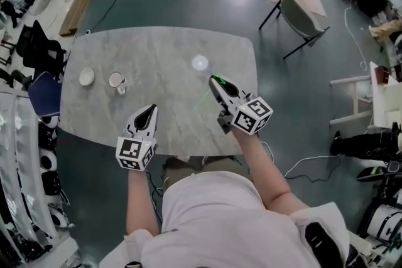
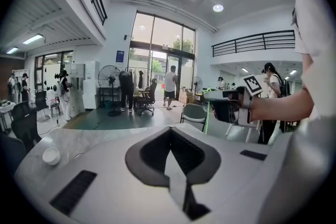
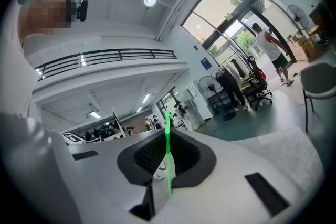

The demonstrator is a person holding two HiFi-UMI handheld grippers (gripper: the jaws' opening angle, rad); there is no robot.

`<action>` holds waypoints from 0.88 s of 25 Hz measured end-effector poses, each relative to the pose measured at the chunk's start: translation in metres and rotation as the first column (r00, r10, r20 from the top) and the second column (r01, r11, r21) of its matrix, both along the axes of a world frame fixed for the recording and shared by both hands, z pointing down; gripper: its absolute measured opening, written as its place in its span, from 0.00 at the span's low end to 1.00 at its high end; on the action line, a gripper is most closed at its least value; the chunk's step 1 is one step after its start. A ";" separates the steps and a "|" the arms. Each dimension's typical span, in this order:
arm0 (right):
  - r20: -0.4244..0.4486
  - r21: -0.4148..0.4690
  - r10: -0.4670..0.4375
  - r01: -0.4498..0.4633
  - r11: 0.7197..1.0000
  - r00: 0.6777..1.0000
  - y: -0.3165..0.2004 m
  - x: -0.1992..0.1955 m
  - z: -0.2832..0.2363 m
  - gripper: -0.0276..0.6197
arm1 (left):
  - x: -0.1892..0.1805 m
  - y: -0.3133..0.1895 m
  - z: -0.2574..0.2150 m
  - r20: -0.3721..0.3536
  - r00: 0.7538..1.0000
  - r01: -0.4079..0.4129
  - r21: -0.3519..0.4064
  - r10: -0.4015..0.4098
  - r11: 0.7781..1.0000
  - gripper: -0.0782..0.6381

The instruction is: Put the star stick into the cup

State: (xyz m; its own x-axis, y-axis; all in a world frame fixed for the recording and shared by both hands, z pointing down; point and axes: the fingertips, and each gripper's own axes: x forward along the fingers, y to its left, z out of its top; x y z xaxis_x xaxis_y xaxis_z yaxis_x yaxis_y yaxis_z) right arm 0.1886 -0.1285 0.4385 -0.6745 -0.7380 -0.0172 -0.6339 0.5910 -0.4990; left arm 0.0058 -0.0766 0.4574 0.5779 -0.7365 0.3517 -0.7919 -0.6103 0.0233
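Note:
A thin green star stick (image 1: 204, 99) is pinched in my right gripper (image 1: 215, 81), which is shut on it above the right half of the marble table (image 1: 163, 47). In the right gripper view the stick (image 3: 167, 155) stands upright between the jaws; its star end cannot be made out. The white cup (image 1: 116, 80) with a handle stands at the table's left, well away from the stick. My left gripper (image 1: 149, 111) hovers near the table's front edge, right of the cup, jaws together and empty. From the left gripper view, the right gripper (image 2: 231, 105) and stick (image 2: 207, 120) show at the right.
A small white dish (image 1: 86, 77) sits left of the cup, also visible as the dish (image 2: 51, 156) in the left gripper view. A pale round spot (image 1: 200, 63) marks the table's middle. A grey chair (image 1: 300, 19) stands beyond the far right corner; people stand in the background.

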 end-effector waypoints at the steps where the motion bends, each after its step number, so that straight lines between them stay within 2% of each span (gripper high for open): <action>1: 0.002 -0.002 -0.009 0.009 1.000 1.000 -0.004 -0.010 0.001 0.08 | -0.010 -0.001 0.001 -0.002 1.000 0.010 -0.005 -0.010 1.000 0.11; 8: -0.006 -0.015 -0.065 0.064 0.998 0.998 -0.034 -0.102 0.001 0.08 | -0.099 -0.006 0.011 -0.010 0.996 0.088 -0.049 -0.089 0.995 0.11; 17: 0.018 -0.011 -0.116 0.116 0.993 0.993 -0.075 -0.221 0.001 0.08 | -0.203 -0.017 0.030 -0.017 0.989 0.148 -0.078 -0.149 0.986 0.11; 22: 0.016 0.001 -0.130 0.130 0.992 0.991 -0.099 -0.270 0.000 0.08 | -0.240 -0.020 0.046 -0.022 0.986 0.165 -0.096 -0.168 0.982 0.11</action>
